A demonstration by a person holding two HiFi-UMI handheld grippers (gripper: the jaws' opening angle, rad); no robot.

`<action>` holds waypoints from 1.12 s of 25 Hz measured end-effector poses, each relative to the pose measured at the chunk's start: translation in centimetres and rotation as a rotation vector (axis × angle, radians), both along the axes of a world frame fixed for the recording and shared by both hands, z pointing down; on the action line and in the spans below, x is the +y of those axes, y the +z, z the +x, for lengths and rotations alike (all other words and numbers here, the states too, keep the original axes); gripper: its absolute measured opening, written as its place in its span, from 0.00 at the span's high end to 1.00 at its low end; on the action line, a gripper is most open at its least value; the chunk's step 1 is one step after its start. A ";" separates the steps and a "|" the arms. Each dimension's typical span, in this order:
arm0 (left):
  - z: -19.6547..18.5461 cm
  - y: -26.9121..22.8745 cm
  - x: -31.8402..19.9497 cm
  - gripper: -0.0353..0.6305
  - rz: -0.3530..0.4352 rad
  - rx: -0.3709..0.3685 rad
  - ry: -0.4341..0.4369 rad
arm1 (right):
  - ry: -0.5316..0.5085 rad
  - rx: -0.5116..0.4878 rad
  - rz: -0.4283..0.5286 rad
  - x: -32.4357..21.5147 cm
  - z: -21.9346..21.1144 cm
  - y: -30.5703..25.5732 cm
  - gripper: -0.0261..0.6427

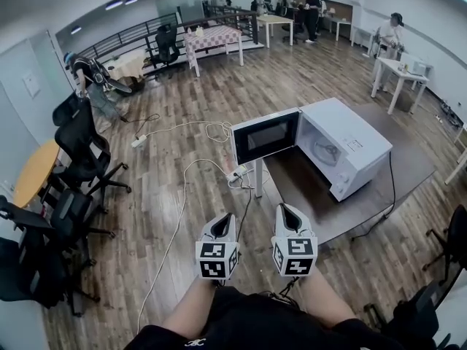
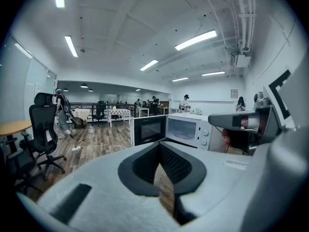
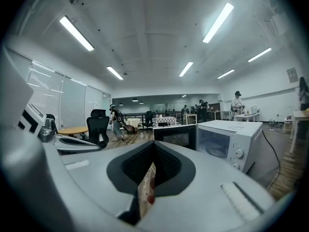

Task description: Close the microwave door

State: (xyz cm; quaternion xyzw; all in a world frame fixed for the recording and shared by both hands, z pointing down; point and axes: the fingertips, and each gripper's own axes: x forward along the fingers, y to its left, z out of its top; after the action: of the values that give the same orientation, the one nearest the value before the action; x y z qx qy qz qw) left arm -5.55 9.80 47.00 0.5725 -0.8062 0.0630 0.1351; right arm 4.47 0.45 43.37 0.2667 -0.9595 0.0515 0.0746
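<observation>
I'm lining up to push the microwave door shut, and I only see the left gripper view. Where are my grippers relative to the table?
Observer: In the head view, the left gripper and right gripper are both close to your body, over the wood floor and short of the table.
Operator: How does the door stand?
Observer: The door is swung wide open on the microwave's left side.
Operator: Is the right gripper free?
Observer: Yes. The right gripper view shows its jaws together with nothing between them.
</observation>
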 end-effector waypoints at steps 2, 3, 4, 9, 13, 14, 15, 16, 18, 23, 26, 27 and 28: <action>0.4 -0.3 -0.2 0.94 -0.003 -0.011 0.003 | -0.006 -0.002 0.001 -0.2 0.1 -0.2 0.95; 0.5 -0.5 -0.3 0.94 0.001 -0.017 0.003 | -0.008 0.000 0.001 -0.2 0.2 -0.2 0.95; 0.5 -0.7 -0.3 0.94 0.005 -0.022 0.002 | -0.007 0.002 0.000 -0.3 0.2 -0.1 0.95; -1.0 0.0 -1.1 0.94 0.017 -0.006 -0.004 | 0.004 0.008 -0.003 -1.0 -0.5 0.4 0.95; -2.9 0.8 -2.3 0.94 0.017 0.004 -0.002 | 0.014 0.027 0.001 -2.2 -2.0 0.9 0.95; -3.5 0.9 -2.8 0.94 0.018 0.006 0.001 | 0.018 0.031 0.001 -2.6 -2.5 1.0 0.95; -4.1 1.1 -3.3 0.94 0.020 0.009 0.004 | 0.022 0.037 0.001 -3.1 -3.0 1.3 0.95; -4.8 1.2 -3.8 0.94 0.024 0.014 0.007 | 0.027 0.043 0.001 -3.6 -3.5 1.5 0.95; -6.4 1.5 -5.0 0.94 0.033 0.024 0.011 | 0.034 0.054 0.007 -4.7 -4.8 1.8 0.95; -11.2 2.0 -7.7 0.94 0.043 0.058 0.019 | 0.042 0.061 0.025 -7.1 -8.9 1.7 0.95; -13.8 1.9 -9.3 0.94 0.037 0.053 0.027 | 0.048 0.066 0.026 -8.8 -11.5 1.6 0.95; -14.7 1.9 -9.8 0.94 0.035 0.053 0.028 | 0.049 0.067 0.026 -9.3 -12.4 1.6 0.95; -15.6 1.9 -10.4 0.94 0.033 0.052 0.030 | 0.049 0.067 0.025 -9.7 -13.3 1.5 0.95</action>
State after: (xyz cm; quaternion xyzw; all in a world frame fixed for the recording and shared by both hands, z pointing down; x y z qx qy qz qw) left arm -21.14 -0.59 48.88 0.5881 -0.7947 0.0368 0.1457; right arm -8.78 -9.29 44.82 0.2927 -0.9502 0.0322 0.1019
